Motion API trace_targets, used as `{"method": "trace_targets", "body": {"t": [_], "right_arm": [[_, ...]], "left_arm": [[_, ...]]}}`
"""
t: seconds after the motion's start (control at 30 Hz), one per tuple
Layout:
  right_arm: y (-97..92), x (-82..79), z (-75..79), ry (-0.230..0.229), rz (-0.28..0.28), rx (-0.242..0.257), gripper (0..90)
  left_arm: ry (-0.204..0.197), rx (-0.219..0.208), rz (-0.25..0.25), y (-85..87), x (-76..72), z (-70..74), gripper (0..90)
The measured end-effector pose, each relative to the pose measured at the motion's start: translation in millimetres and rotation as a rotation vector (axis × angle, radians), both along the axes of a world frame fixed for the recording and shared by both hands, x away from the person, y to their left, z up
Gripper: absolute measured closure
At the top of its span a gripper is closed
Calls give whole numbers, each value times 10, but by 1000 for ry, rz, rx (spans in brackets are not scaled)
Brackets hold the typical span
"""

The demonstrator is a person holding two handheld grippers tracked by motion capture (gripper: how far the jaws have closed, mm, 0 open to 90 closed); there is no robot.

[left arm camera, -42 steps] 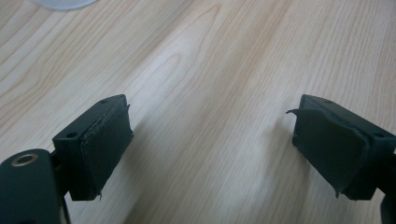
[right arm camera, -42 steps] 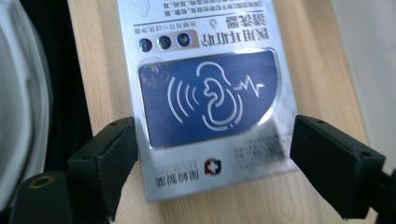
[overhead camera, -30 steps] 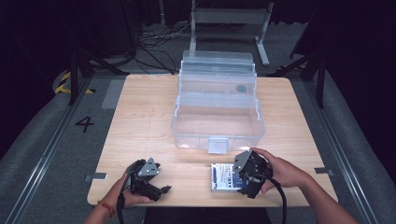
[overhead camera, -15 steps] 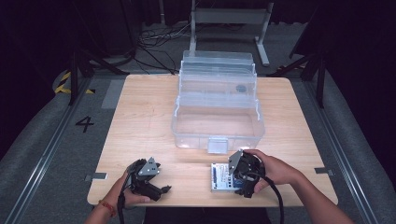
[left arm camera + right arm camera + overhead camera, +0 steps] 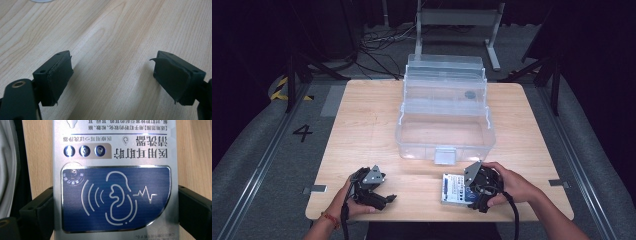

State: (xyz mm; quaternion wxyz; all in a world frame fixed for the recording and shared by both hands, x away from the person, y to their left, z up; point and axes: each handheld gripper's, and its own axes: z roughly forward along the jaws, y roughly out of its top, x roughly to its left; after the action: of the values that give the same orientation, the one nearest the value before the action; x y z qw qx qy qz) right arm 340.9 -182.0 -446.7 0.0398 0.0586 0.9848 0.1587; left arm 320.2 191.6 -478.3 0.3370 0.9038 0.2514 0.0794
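Observation:
A flat silver and blue box [image 5: 454,189] printed with an ear symbol lies on the wooden table [image 5: 372,125] near the front edge. In the right gripper view the box [image 5: 115,157] lies between the jaws, and both black jaws sit against its long sides. My right gripper [image 5: 468,192] points left over it, shut on the box. My left gripper [image 5: 385,200] rests at the front left, open. In the left gripper view its jaws have just been closing a little, and the left gripper [image 5: 112,75] has only bare wood between its pads.
An open clear plastic toolbox [image 5: 444,125] with a raised lid and an inner tray stands at the table's middle, its latch facing the person. A dark floor with rails, cables and a metal stand surrounds the table.
My right gripper has shifted left along the table onto the silver box, so that it now covers the box's right part. The left hand has stayed in place.

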Motion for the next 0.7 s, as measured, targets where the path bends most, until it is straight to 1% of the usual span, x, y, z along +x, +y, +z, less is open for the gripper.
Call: {"method": "trace_targets", "body": {"t": [0.03,0.07,0.1,0.13,0.17,0.27,0.3,0.4,0.43,0.5,0.53,0.57,0.6,0.63,0.7], "right_arm": [[-17,3,7,-5,2,3,46],[-37,1,15,-8,-8,10,46],[-51,2,21,-6,-10,8,46],[-68,0,27,-8,-8,12,47],[-82,-3,31,-10,-16,16,47],[-120,-9,39,-13,-10,23,47],[-129,-13,47,-7,-12,20,47],[-143,-31,51,-10,-9,19,48],[-145,-34,56,-14,-1,20,48],[-145,-44,63,-15,-8,22,48],[-147,-42,70,-17,-5,20,48],[-150,-44,75,-15,-5,18,48],[-151,-47,78,-18,-8,20,48],[-156,-48,87,-18,-13,18,48],[-160,-48,93,-21,-13,16,48]], "left_arm": [[-4,1,1,4,3,-1,155],[-7,7,2,10,10,1,155],[-9,3,10,14,13,0,157],[-4,0,16,19,14,-1,158],[-6,-1,17,26,21,0,160],[-10,4,14,29,33,1,161],[-8,6,14,30,39,2,161],[-7,5,14,34,44,2,163],[-8,10,15,36,44,7,166],[-18,9,22,34,37,24,194],[-28,5,20,33,38,52,206],[-38,-17,26,29,38,94,205],[-64,-42,26,18,57,181,206],[-64,-42,26,18,57,181,211],[-99,-54,29,-13,95,322,212]]}}
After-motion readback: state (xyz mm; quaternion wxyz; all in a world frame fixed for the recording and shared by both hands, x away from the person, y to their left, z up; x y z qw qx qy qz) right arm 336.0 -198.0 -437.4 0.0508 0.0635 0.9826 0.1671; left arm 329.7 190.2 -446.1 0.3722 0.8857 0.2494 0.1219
